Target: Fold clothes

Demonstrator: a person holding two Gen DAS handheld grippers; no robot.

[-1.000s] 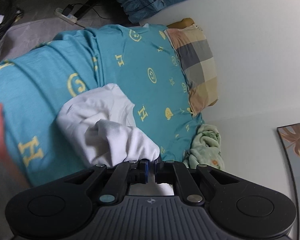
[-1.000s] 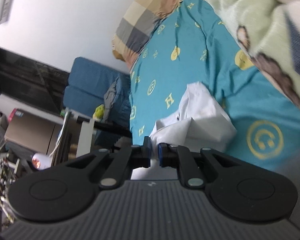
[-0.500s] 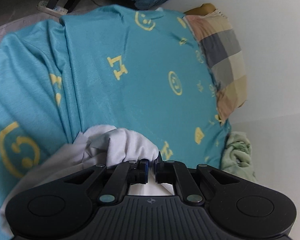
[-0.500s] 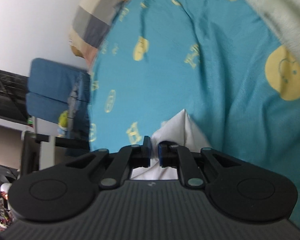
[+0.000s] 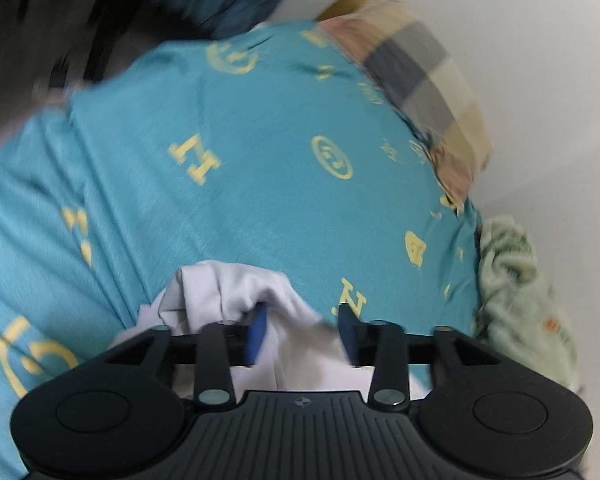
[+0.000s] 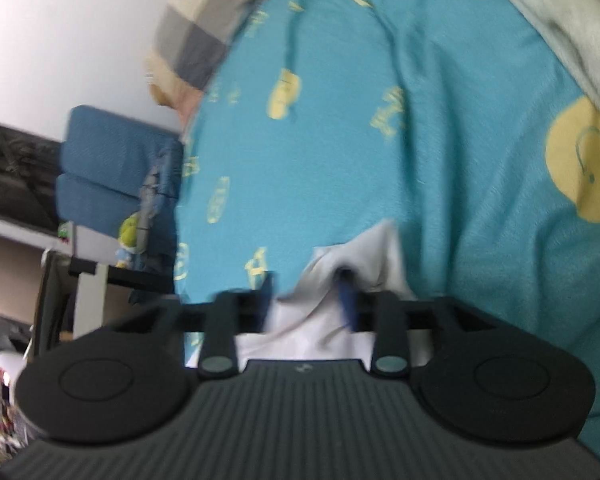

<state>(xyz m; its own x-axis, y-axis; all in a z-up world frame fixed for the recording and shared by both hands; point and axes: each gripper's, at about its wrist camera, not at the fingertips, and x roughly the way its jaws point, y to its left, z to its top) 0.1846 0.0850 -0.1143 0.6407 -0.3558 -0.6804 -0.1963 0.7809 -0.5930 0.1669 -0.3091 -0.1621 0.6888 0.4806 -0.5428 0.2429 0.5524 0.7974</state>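
Left wrist view: we see the left gripper (image 5: 302, 330) low over the bed (image 5: 260, 152), whose teal sheet is printed with yellow letters and smiley rings. Its jaws are opening; a bunched edge of the white garment (image 5: 228, 292) lies between them, brushing the left blue pad while the right pad stands clear of the cloth. The garment is heaped at the near edge of the frame and runs back under the gripper body, so we cannot tell its long axis; its rumpled top fold points up the bed toward the checked pillow (image 5: 416, 76). A pale green blanket (image 5: 516, 292) is bundled at the bed's right edge, against the white wall.

Right wrist view: the right gripper (image 6: 306, 300) likewise has its jaws opening, with a peaked corner of the white garment (image 6: 364, 260) between them, draped against the right blue pad. That corner points up the sheet. The checked pillow (image 6: 204, 28) lies at upper left; a blue chair (image 6: 112, 160) stands beside the bed.
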